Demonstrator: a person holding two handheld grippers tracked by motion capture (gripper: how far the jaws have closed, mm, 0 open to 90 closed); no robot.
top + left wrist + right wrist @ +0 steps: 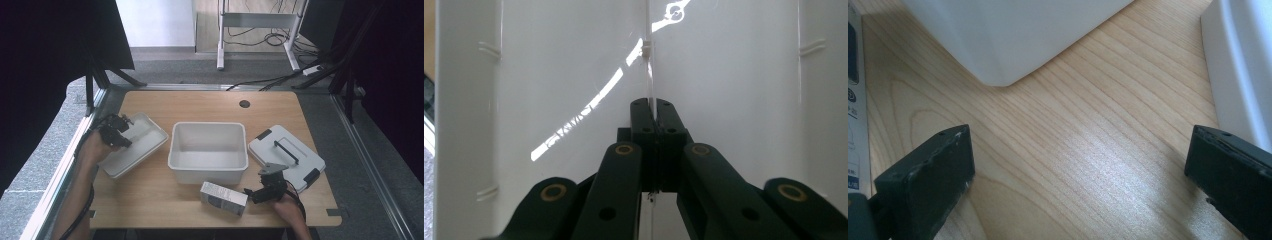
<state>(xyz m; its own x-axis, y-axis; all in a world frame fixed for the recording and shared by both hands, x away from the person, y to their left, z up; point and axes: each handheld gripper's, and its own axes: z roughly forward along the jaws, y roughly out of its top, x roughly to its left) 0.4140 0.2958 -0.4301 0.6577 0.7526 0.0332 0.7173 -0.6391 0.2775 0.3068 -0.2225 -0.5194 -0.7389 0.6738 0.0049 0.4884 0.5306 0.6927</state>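
— Two grippers, one job each: the left gripper (116,131) is clamped on a thin clear divider (650,75) standing in the white tray (150,141), left of the white bin (208,145)

— Fragile?

— Light, stiff and slick, I'd judge; pinch its top edge squarely. Nearer than the bin, the right gripper (256,194) rests with jaws apart, beside the carton (223,198)
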